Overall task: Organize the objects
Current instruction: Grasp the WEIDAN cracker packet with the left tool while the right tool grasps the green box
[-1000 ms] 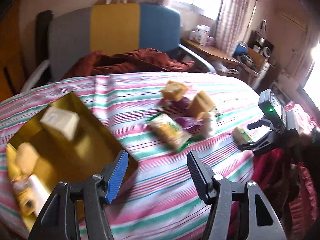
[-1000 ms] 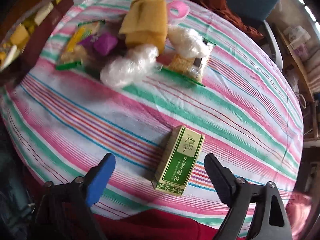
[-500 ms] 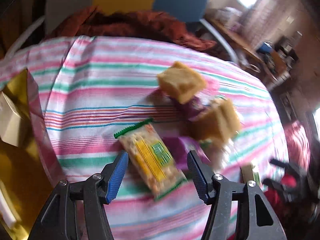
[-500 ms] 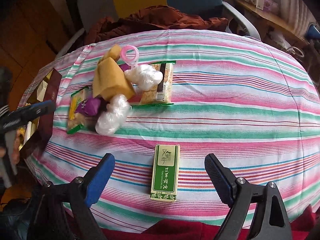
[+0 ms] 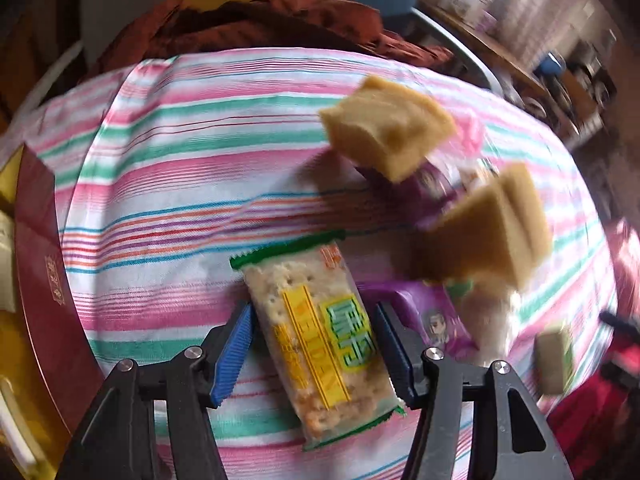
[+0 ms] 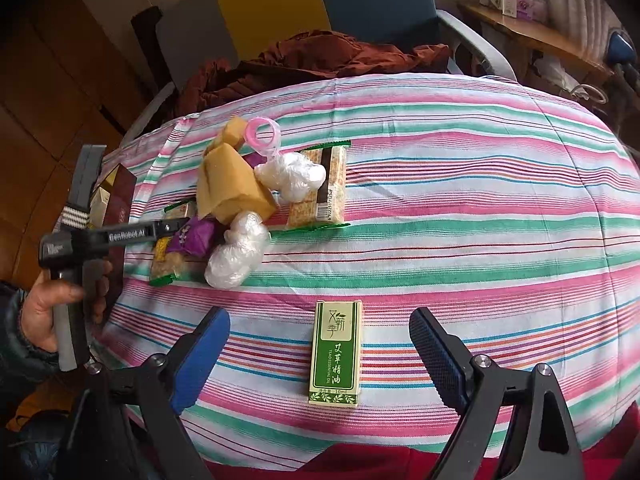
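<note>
left gripper (image 5: 314, 344) — jaws closing astride the clear-and-yellow crinkly cracker packet (image 5: 320, 332), pads not yet pressing | packet flat on striped tablecloth (image 5: 192, 184), purple pouch (image 5: 436, 320) at 3 o'clock | light, slippery, crushable — pinch long edges mid-length gently | right gripper (image 6: 318, 354) spread wide over green carton (image 6: 336, 354), no contact

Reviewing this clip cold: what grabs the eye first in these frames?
The cracker packet lying between the left gripper's closing jaws, which don't yet press it. Beyond it, a jumble of tan sponges and snacks; nearer, a green box alone in front of the open right gripper.
</note>
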The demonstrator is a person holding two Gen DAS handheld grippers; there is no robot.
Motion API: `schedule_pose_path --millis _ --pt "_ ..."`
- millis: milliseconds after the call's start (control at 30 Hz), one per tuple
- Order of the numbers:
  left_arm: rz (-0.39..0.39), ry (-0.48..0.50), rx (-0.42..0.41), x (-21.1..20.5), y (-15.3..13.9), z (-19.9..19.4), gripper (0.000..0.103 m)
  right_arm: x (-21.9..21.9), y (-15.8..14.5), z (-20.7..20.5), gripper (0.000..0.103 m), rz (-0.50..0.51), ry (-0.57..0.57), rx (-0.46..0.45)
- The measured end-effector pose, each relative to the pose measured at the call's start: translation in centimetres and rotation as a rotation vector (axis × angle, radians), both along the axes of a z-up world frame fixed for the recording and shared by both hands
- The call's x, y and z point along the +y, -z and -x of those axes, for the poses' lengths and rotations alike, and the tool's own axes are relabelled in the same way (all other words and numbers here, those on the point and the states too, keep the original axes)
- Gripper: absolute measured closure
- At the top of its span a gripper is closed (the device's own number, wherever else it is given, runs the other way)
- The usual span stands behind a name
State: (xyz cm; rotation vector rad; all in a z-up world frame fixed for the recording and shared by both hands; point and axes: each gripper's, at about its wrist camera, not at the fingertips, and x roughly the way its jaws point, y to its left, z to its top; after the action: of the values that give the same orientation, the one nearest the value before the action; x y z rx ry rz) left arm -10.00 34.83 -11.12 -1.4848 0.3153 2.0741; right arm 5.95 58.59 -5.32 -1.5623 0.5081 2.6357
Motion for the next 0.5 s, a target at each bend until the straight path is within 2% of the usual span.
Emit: schedule_pose_path --millis 167,400,500 --pt "0.018 0.077 0.049 -0.8 0.0 -2.8 0.048 0.0 0.1 0.1 0.011 -0.006 0.007 -0.008" --pt "0.027 0.169 0.099 -2.7 0.0 -7.0 0.048 0.4 0.6 0.5 0.011 -0.008 0.043 -0.045" --pt "0.015 0.18 0.101 -2.7 -0.1 -7.8 0.048 0.6 1.0 0.8 0.011 -0.021 0.069 -0.079"
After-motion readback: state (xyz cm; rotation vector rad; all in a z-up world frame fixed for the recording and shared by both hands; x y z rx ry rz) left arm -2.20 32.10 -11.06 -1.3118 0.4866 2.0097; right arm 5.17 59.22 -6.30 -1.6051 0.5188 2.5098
